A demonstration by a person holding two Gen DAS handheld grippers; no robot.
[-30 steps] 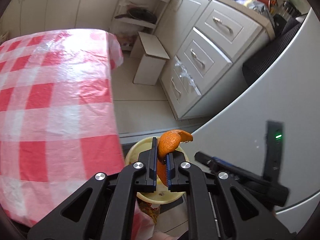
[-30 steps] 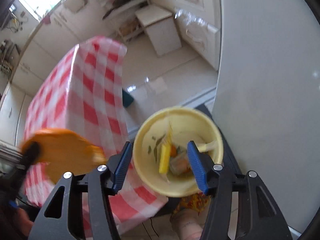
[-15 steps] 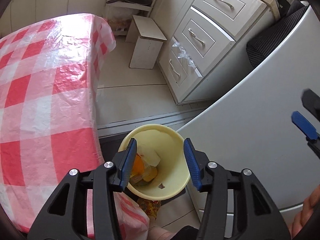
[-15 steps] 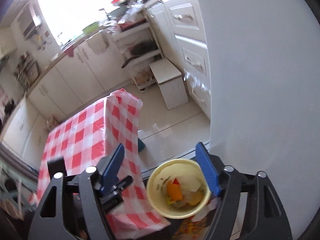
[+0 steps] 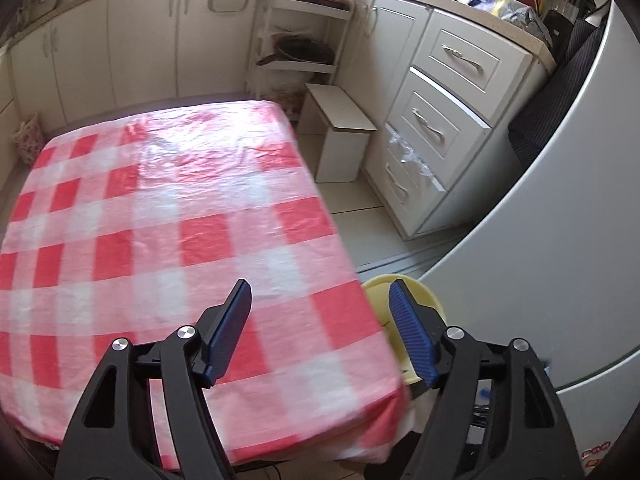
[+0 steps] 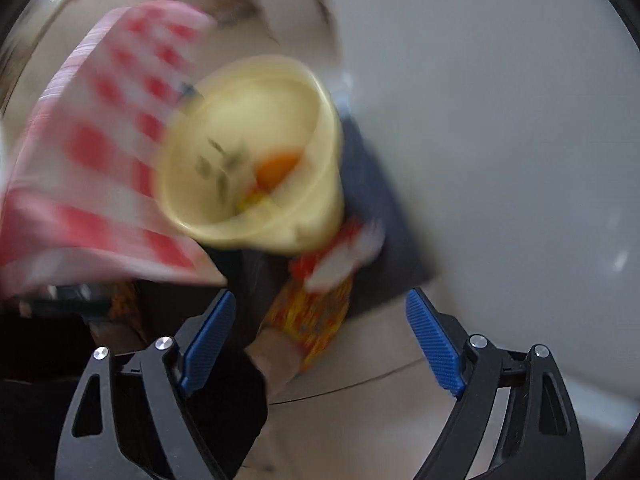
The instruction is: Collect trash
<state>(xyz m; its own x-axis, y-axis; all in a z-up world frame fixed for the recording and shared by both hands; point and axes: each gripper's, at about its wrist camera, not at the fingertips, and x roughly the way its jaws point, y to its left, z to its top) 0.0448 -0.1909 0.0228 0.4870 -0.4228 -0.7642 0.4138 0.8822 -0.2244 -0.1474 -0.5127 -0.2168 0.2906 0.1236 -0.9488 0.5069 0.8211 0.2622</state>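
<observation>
A yellow bin (image 6: 256,152) stands on the floor between the table and a white fridge. Orange peel (image 6: 278,166) and other scraps lie inside it. The right wrist view is blurred by motion. My right gripper (image 6: 320,344) is open and empty, held above and nearer than the bin. My left gripper (image 5: 322,328) is open and empty over the near right corner of the table (image 5: 168,216), which has a red and white checked cloth. The bin's rim (image 5: 380,292) shows just past the table's right edge, behind the right finger.
A white fridge (image 5: 560,264) stands at the right, close to the bin. White drawers (image 5: 436,128) and a small white stool (image 5: 340,140) stand beyond the table. Cabinets (image 5: 120,40) line the back wall. A patterned cloth or bag (image 6: 316,308) lies below the bin.
My left gripper opened and dropped the orange peel into the bin, then swung left over the table. My right gripper moved fast, blurring its view, and stays open.
</observation>
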